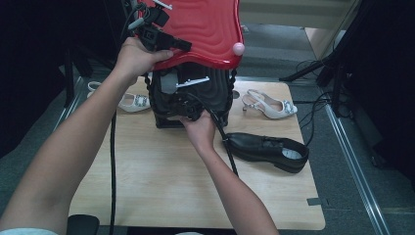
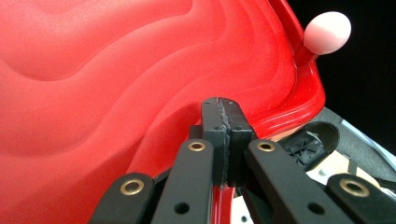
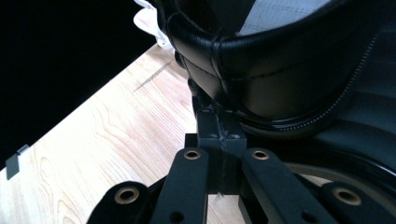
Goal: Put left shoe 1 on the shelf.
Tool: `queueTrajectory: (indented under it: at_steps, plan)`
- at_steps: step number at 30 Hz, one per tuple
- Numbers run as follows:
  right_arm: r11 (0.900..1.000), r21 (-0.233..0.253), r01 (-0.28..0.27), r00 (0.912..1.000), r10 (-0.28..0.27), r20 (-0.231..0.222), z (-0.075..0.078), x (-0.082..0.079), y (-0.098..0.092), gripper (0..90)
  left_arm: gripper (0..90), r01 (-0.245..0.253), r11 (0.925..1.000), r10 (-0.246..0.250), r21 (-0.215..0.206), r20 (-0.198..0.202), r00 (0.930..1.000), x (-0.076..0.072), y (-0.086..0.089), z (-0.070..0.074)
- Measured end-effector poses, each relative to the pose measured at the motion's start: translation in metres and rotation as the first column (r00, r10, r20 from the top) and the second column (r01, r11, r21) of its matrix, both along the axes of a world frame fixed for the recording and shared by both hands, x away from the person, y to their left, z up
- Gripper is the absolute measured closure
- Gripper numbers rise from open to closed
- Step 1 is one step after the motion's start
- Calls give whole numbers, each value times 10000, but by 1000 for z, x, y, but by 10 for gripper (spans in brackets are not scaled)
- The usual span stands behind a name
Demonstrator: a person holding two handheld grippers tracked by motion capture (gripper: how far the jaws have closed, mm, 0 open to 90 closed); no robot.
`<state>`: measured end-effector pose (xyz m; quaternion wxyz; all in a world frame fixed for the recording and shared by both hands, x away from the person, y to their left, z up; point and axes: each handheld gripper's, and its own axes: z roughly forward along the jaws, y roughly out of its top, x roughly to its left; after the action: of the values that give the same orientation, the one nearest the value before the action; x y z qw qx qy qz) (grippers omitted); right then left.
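A black ribbed box (image 1: 220,95) stands at the back middle of the wooden table (image 1: 161,181). Its red wavy lid (image 1: 205,24) is tilted up. My left gripper (image 1: 185,45) is shut on the lid's front rim (image 2: 280,116); the left gripper view has the closed jaws (image 2: 224,116) against the red surface. My right gripper (image 1: 186,100) reaches into the box, partly hidden by the hand. In the right gripper view its jaws (image 3: 219,128) are shut on the collar edge of a black leather shoe (image 3: 280,70). A second black shoe (image 1: 266,149) lies on the table to the right.
One white slingback heel (image 1: 271,105) lies at the back right of the table and another (image 1: 132,101) at the back left. A pink knob (image 1: 238,48) sticks out of the lid's corner. Cables trail over the table and floor. Dark stands flank the right side.
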<state>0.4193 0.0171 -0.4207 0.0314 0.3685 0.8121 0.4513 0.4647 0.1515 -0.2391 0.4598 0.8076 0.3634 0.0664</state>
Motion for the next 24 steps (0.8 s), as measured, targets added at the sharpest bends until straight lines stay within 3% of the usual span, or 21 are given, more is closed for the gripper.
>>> queueTrajectory:
  at_steps: [4, 8, 12, 15, 18, 22, 24]
  plan:
    - [9989, 441, -139, 9997, 147, -171, -6, -2, 0, 900, 900, -56, 10000, 56, -38, -17, 10000, -1, 0, 0]
    - [9989, 261, -398, 9992, 399, -7, -6, -10, -3, 900, 899, -170, 9999, 170, -31, -24, 9999, -2, -1, 0]
    - [9962, 634, -602, 9982, 604, -10, -4, -19, -11, 900, 829, -447, 9990, 448, -39, 137, 9989, -6, -4, 2]
    - [9946, 702, -767, 9970, 760, 126, -2, -27, -18, 900, 777, -182, 9998, 183, -111, 85, 9998, -10, -4, 6]
    - [9941, 664, -855, 9963, 845, 177, -1, -32, -27, 875, 811, 88, 9999, -88, 60, 130, 9999, -20, -5, 8]
    - [9932, 730, -908, 9952, 878, 434, -1, -39, -42, 808, 795, 313, 9992, -307, -236, 276, 9991, -35, -3, 4]
    - [9928, 811, -881, 9958, 857, 323, -2, -41, -49, 783, 784, 482, 9986, -476, -224, 259, 9985, -42, -3, 1]
